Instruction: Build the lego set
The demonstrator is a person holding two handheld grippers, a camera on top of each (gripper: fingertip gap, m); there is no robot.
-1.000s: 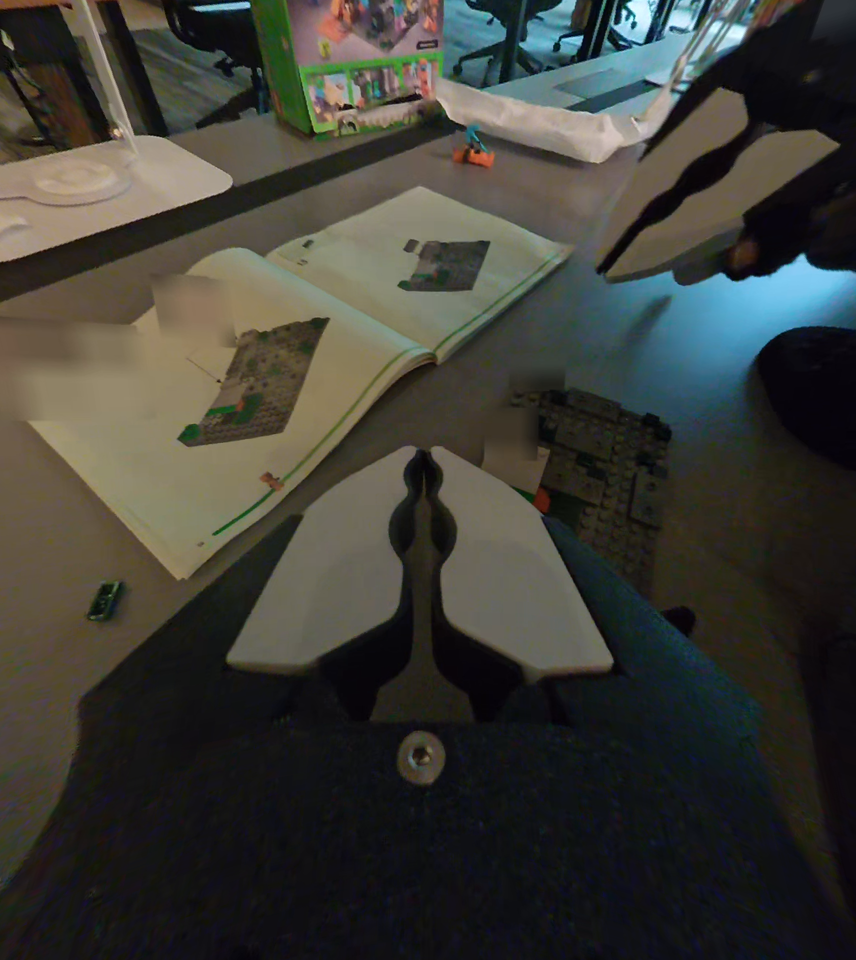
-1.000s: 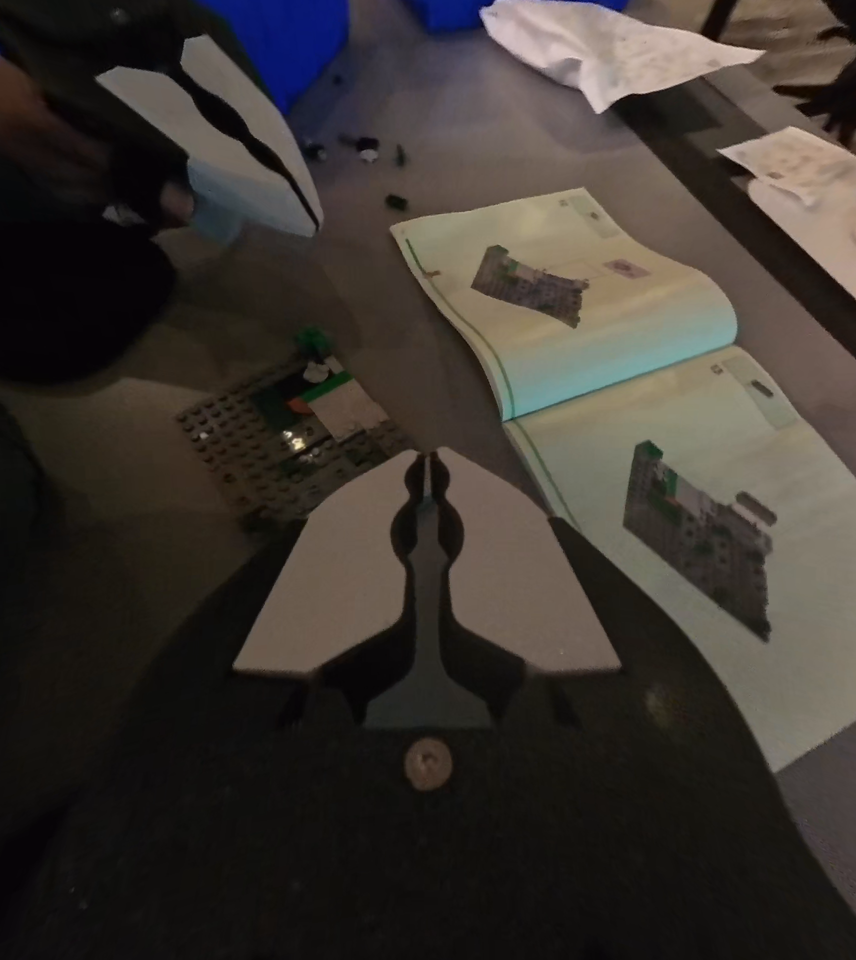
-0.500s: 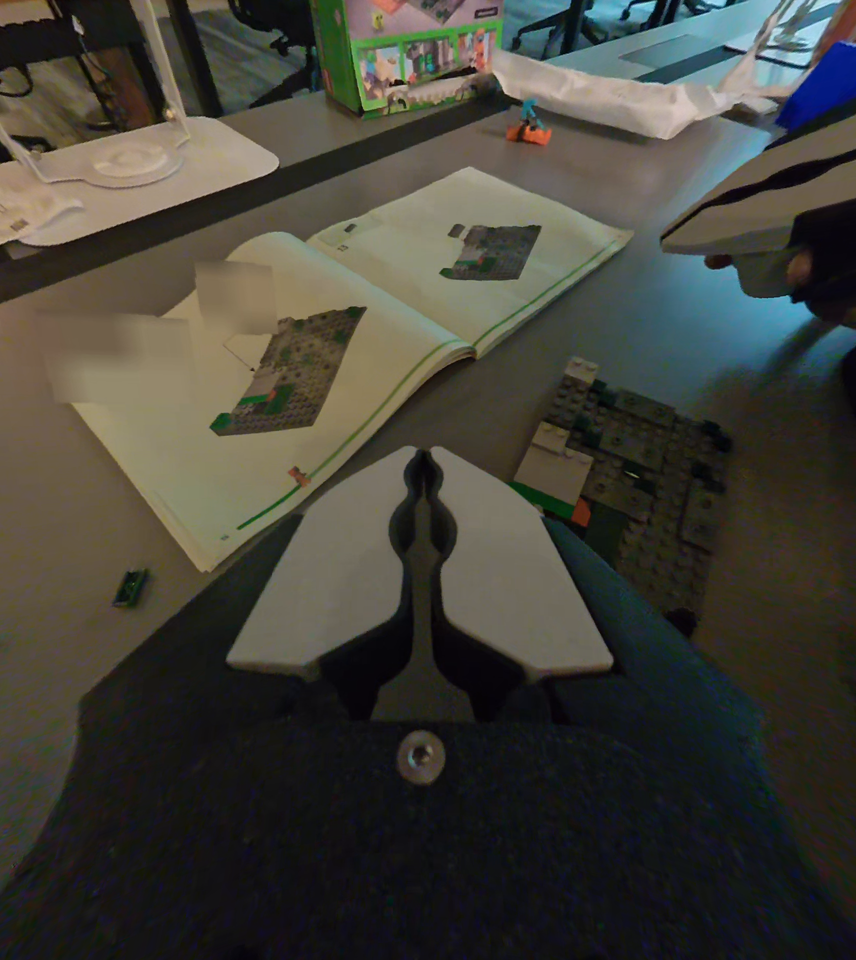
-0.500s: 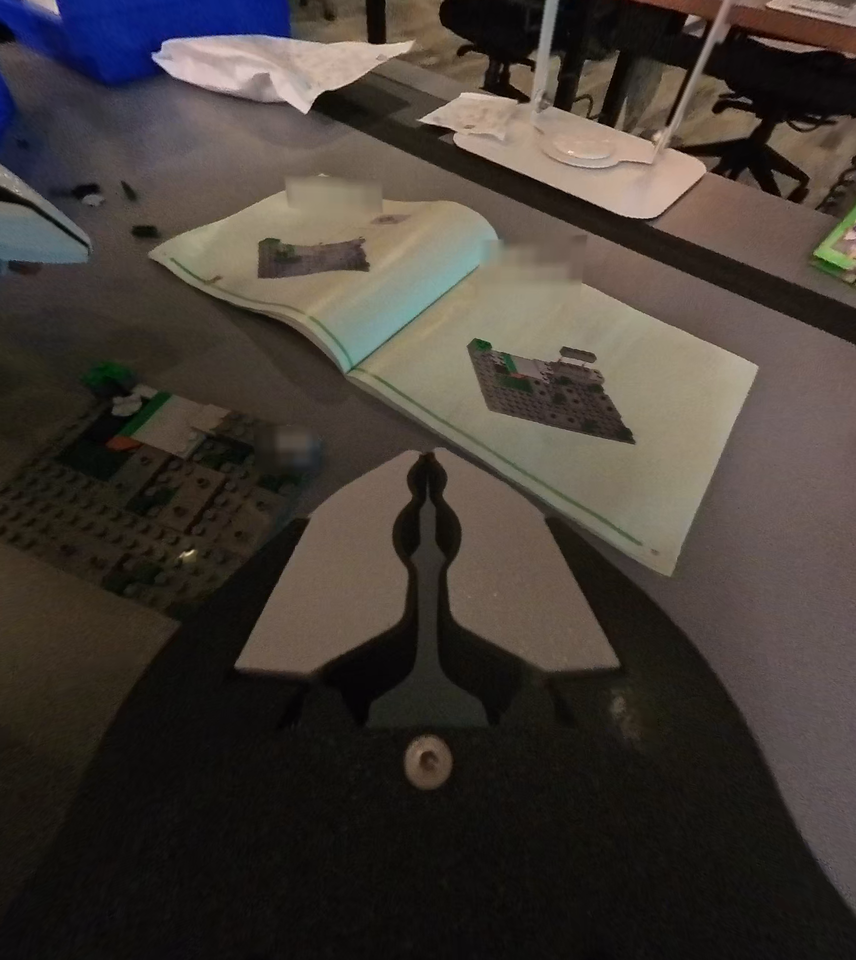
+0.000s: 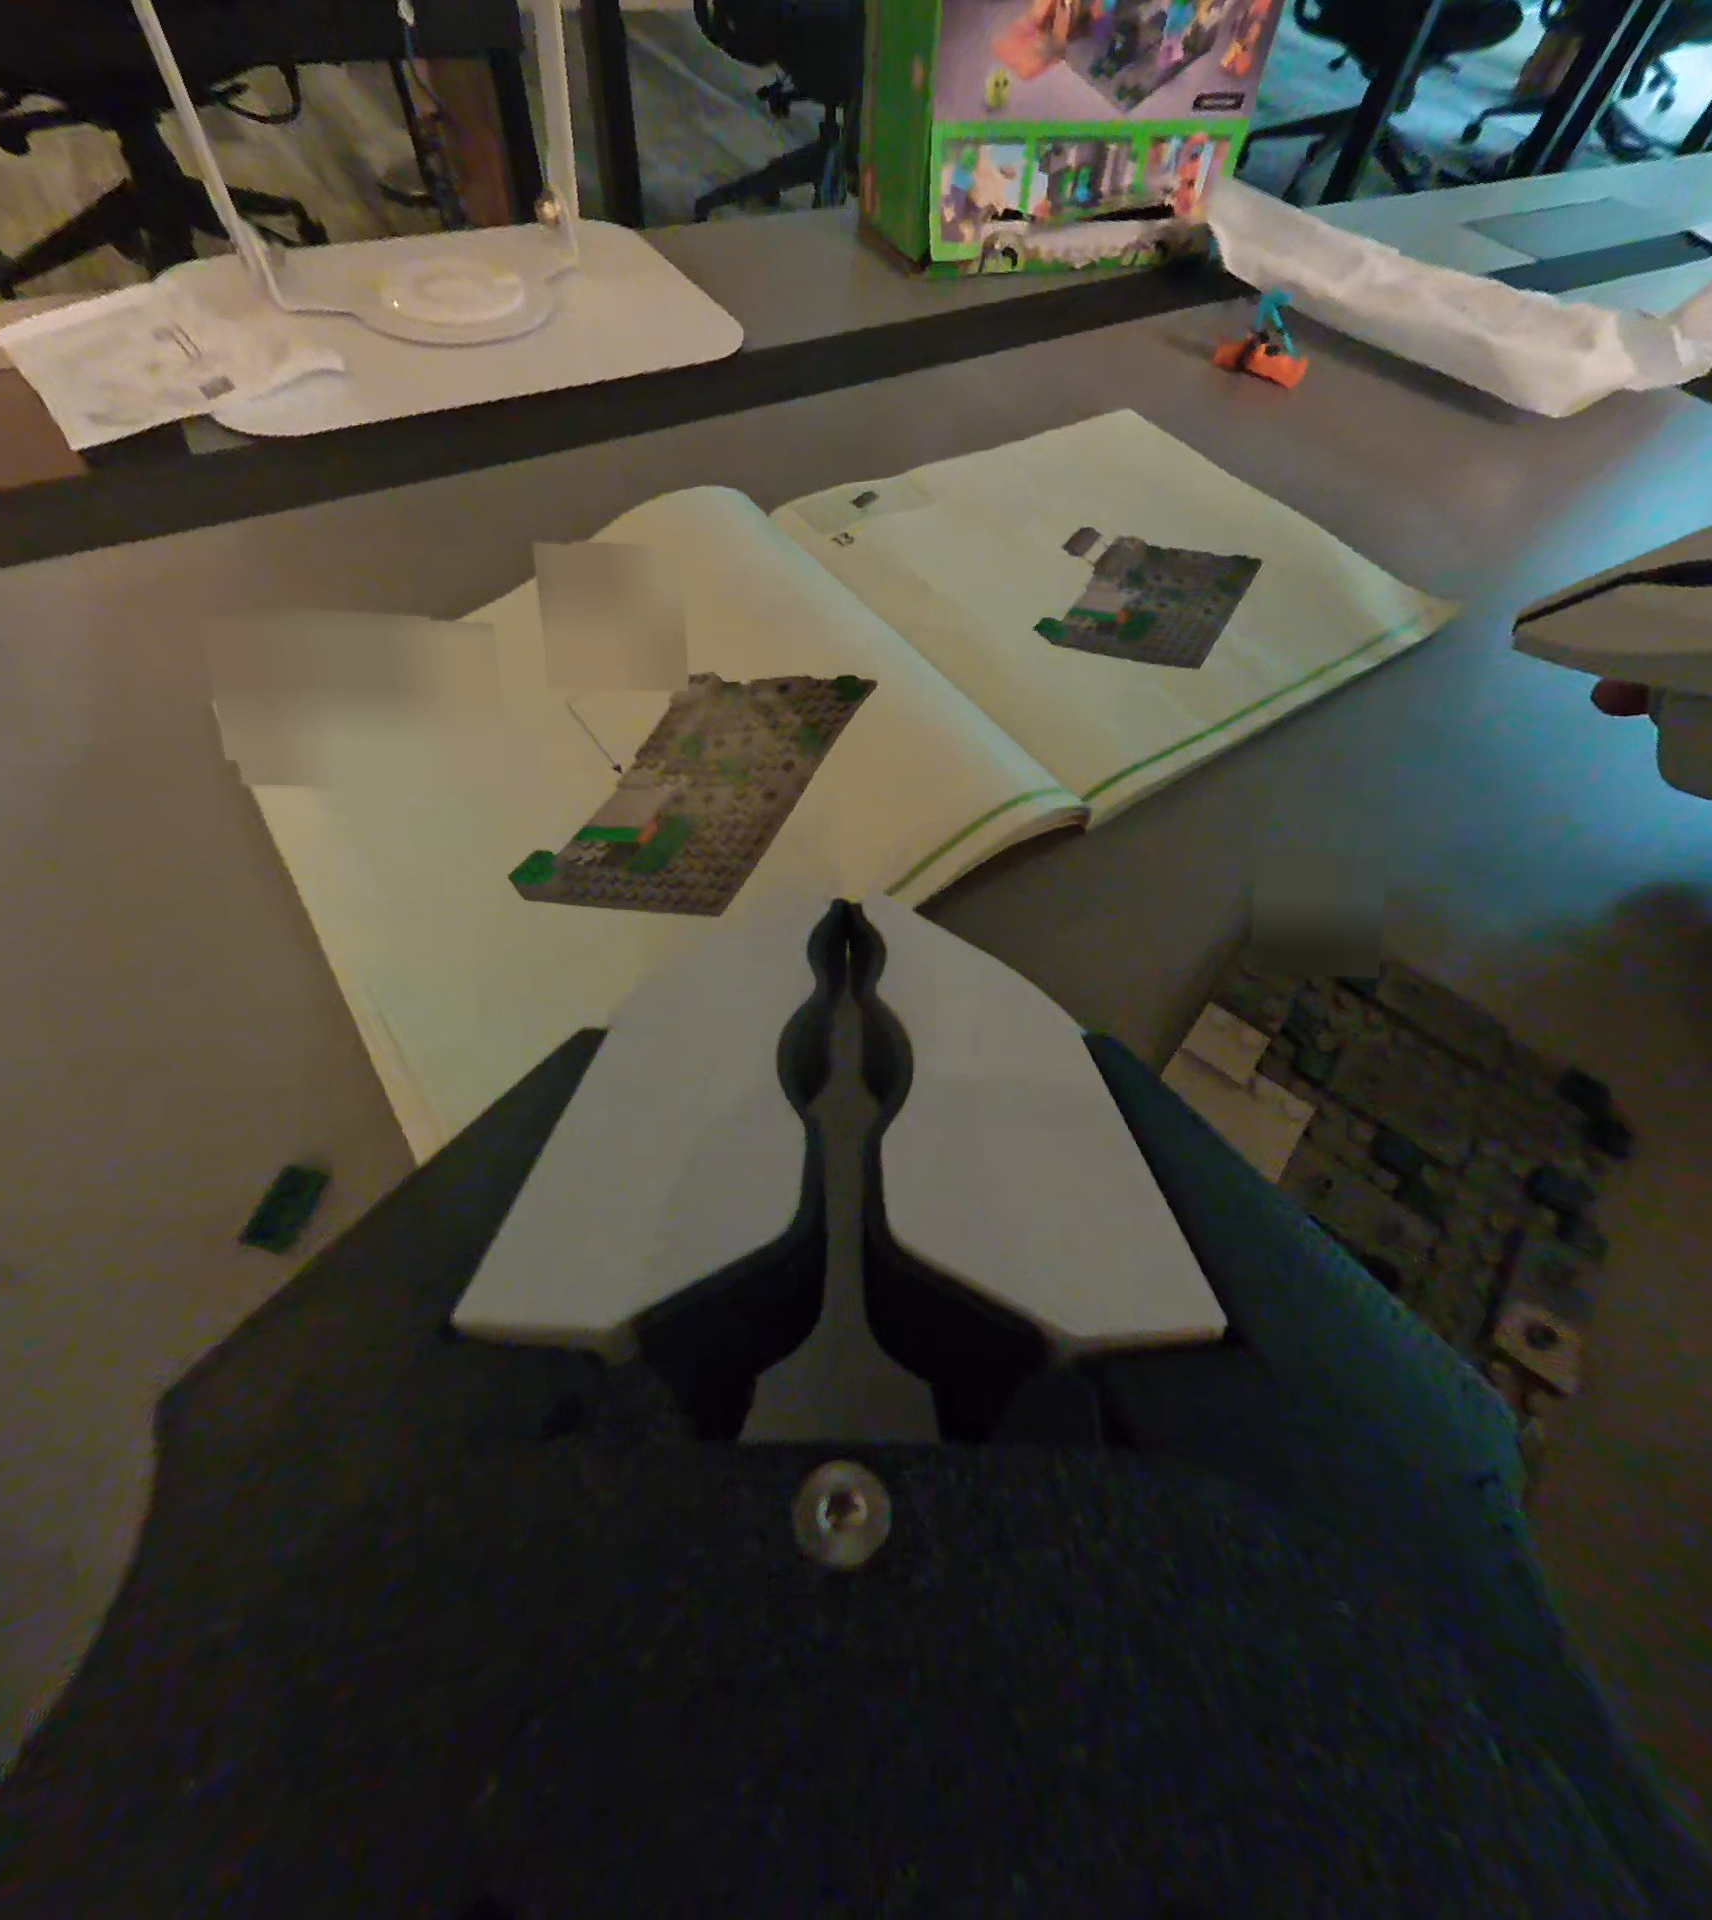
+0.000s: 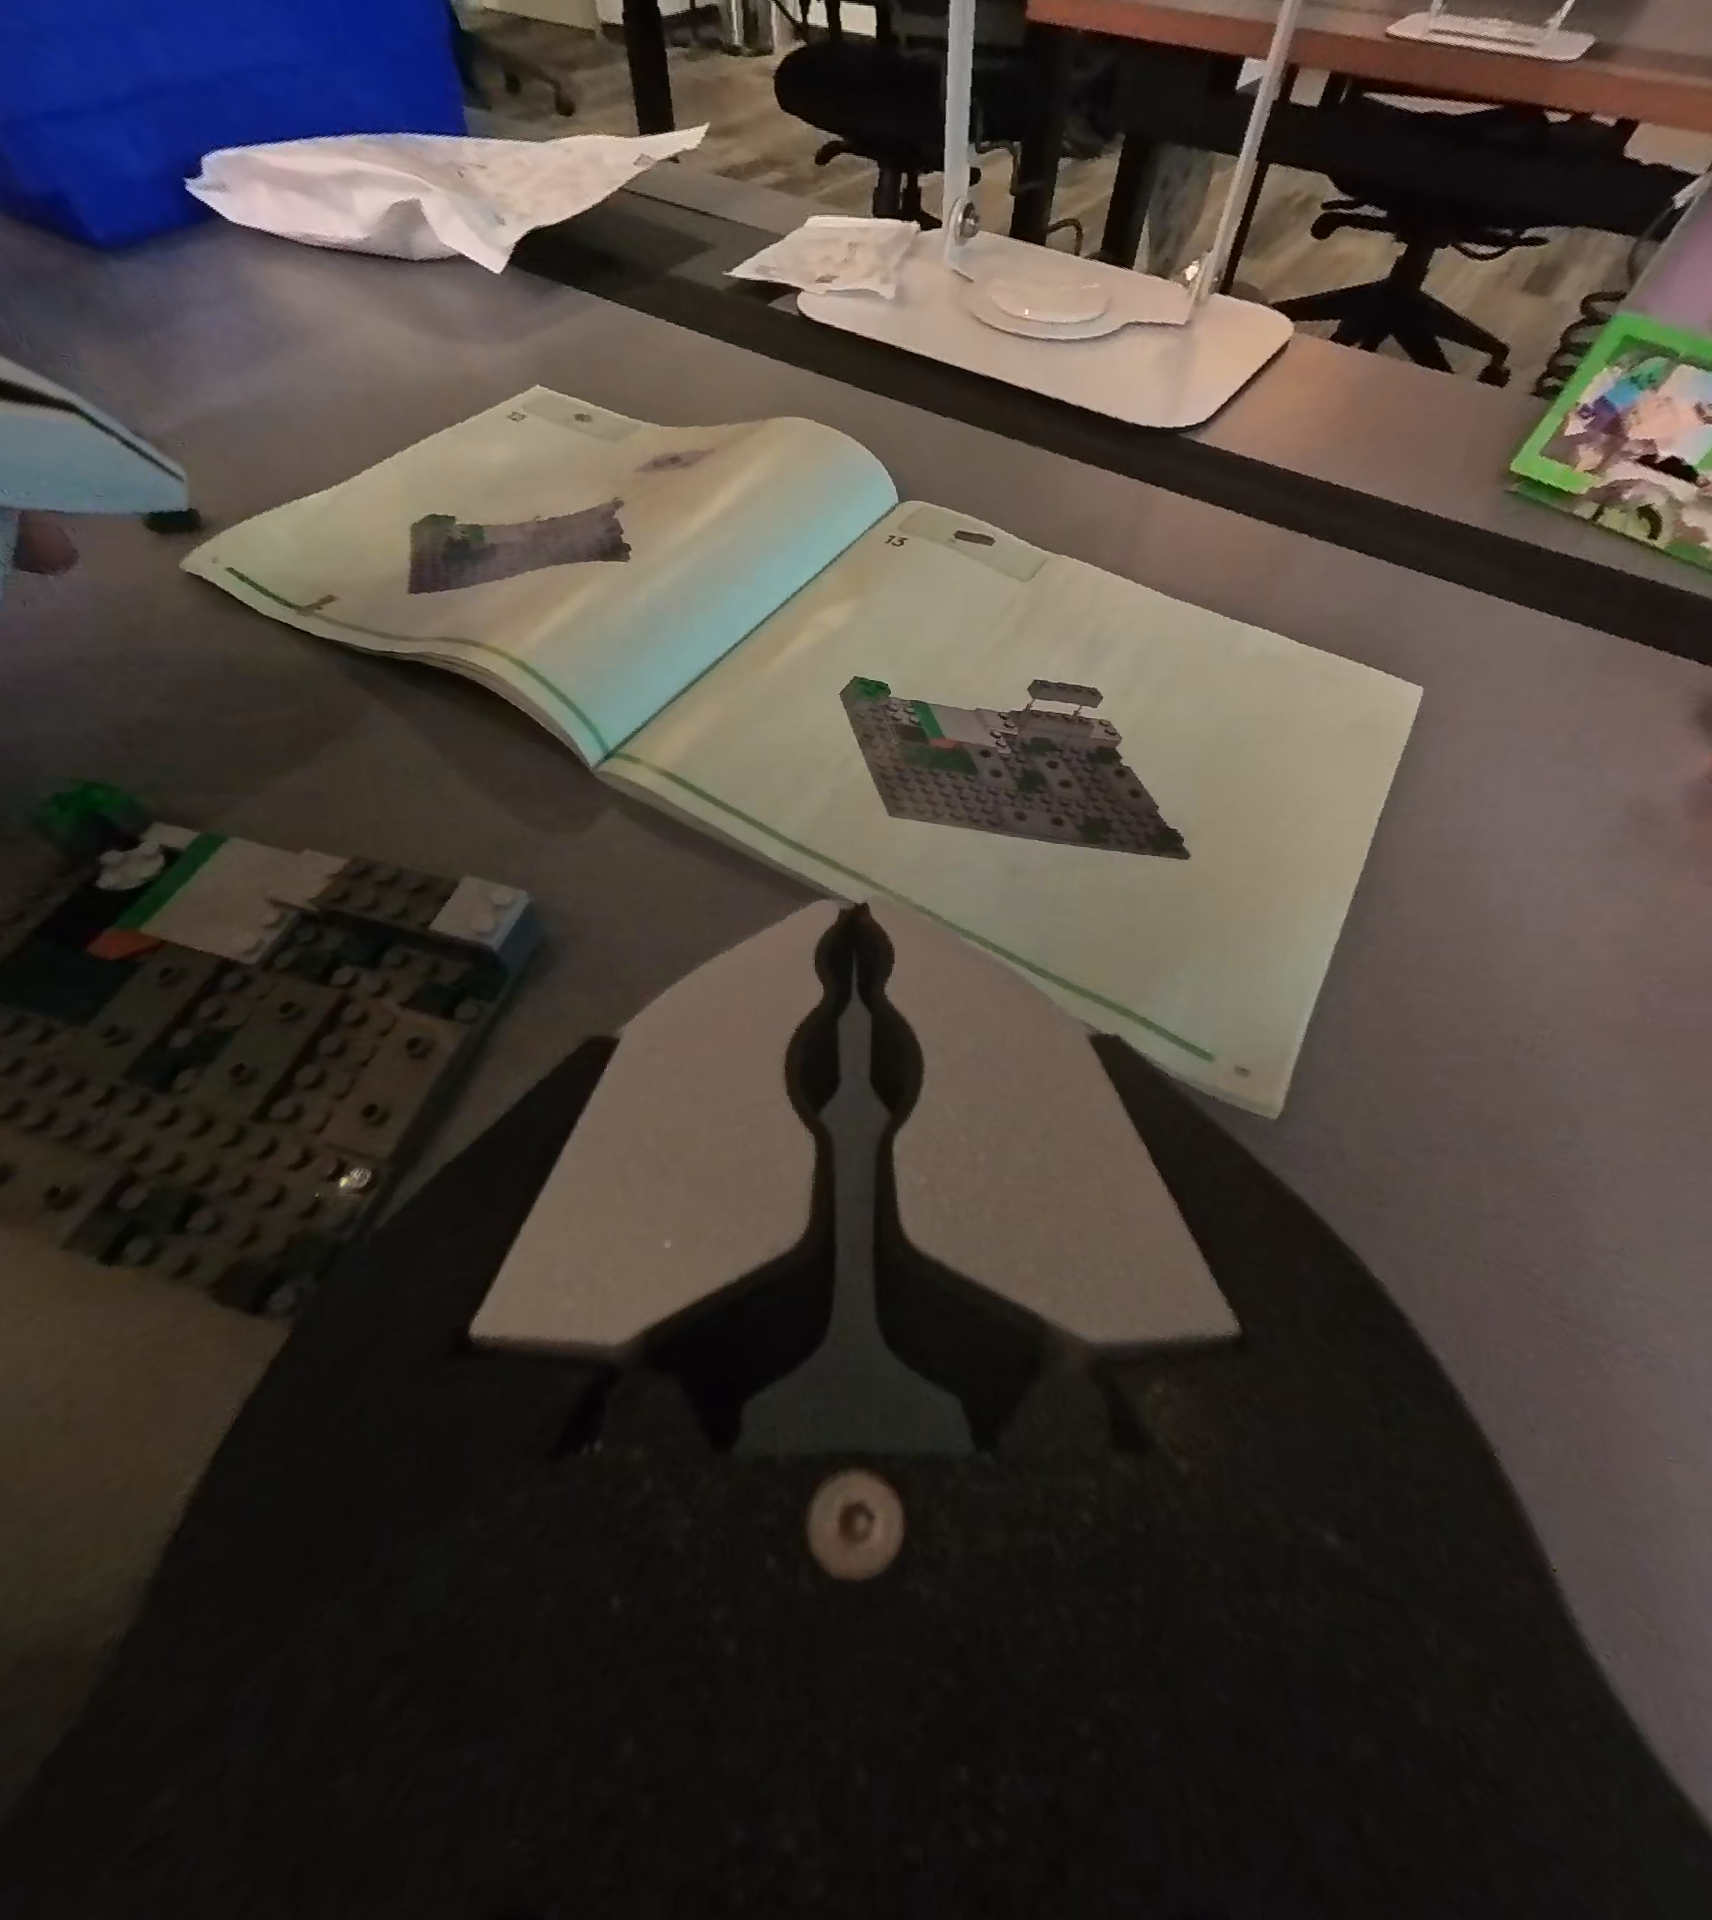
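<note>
A dark grey Lego baseplate with grey, white, green and orange plates on it lies flat on the grey table, right of my left gripper and left of my right gripper. The open instruction booklet lies beyond it and also shows in the right wrist view. My left gripper is shut and empty above the booklet's near edge. My right gripper is shut and empty above the booklet's near edge. Each gripper shows at the edge of the other's view, the right one and the left one.
A green Lego box stands at the back, with a white crumpled bag and a small orange figure near it. A white stand base sits back left. Small green pieces lie at the left. A blue bin is at back left. The grippers' ends are close to 20 cm from one another.
Both grippers have swung to face the booklet. In the right view the baseplate has slid left and the booklet has come to the centre. Both stay shut.
</note>
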